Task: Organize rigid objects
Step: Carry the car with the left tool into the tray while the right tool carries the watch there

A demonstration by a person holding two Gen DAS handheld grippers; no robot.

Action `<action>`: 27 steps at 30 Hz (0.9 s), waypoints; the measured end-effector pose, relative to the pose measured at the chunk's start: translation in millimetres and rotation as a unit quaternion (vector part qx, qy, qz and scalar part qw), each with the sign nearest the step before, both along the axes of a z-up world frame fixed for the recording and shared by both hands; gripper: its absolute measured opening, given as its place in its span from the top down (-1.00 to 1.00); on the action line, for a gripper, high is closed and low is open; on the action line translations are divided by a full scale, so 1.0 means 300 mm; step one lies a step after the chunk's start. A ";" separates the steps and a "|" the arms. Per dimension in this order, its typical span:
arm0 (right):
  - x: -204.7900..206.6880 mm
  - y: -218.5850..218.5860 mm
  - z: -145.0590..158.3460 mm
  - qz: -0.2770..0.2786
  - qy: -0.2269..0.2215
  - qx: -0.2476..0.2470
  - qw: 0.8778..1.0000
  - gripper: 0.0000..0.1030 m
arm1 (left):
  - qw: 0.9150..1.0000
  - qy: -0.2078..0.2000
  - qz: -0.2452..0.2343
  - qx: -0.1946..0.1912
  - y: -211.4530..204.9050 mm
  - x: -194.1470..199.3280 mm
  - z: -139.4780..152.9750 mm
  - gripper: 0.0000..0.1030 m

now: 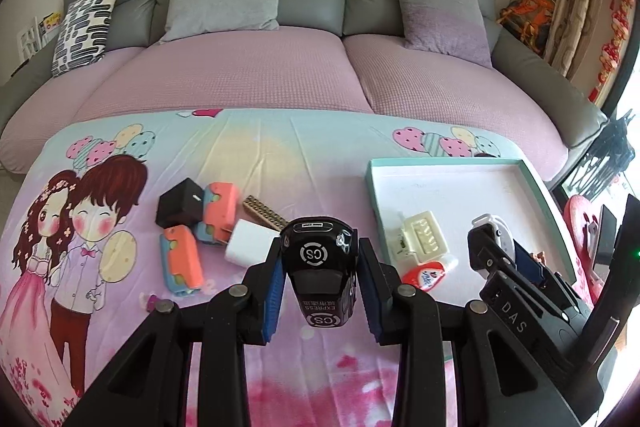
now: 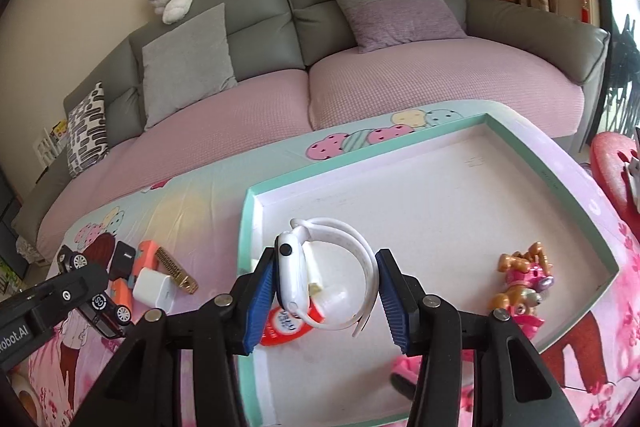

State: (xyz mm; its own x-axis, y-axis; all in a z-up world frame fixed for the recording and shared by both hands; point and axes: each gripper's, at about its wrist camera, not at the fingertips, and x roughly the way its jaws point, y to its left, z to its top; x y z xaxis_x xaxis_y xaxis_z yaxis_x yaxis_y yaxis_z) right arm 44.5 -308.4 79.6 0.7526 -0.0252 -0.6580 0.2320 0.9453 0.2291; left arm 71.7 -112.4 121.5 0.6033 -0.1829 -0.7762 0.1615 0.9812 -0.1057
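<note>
Now, both grippers loaded, held above the cloth-covered table [image 1: 248, 155]:
L gripper [image 1: 320, 267]: clenched on black toy car [image 1: 320, 267]; blue pads press both its sides; car lifted off the cloth, nose toward cam, near the table's front edge, just left of the tray.
R gripper [image 2: 326, 291]: grasping white smartwatch [image 2: 294, 275]; left pad on the watch body, right pad against the looped strap; watch hangs over the tray's front-left part.
Tray [image 2: 250, 227]: shallow, teal rim, white floor; sits on table's right half.
In tray, front-left corner: cream cartridge-like piece [image 1: 424, 237], red-white tube [image 2: 284, 327] under the watch.
In tray, right side: pink/tan toy figures [image 2: 524, 279], near the right wall.
Left of tray, on cloth: black cube [image 1: 180, 207], two orange-blue blocks [image 1: 182, 259], white charger plug [image 1: 248, 241], gold studded bar [image 1: 264, 215]; clustered, some touching.
Beyond table's far edge: sofa [image 1: 256, 67], cushions.
</note>
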 end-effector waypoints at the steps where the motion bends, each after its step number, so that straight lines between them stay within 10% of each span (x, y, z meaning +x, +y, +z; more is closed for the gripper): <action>1: -0.005 -0.024 -0.001 -0.008 0.000 0.003 1.000 -0.01 | 1.000 0.005 -0.010 0.000 -0.026 0.001 -0.008 0.30; 27: -0.070 -0.201 -0.005 -0.075 0.009 -0.027 0.997 -0.01 | 0.989 0.068 -0.125 0.035 -0.379 -0.042 -0.163 0.30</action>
State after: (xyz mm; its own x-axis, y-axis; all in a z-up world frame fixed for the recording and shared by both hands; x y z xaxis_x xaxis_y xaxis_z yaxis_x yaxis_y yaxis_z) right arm 23.4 -368.8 78.0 0.7256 -0.1721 -0.6662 0.3753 0.9105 0.1736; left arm 59.2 -226.2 72.7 0.4343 -0.2560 -0.8636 0.3890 0.9181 -0.0766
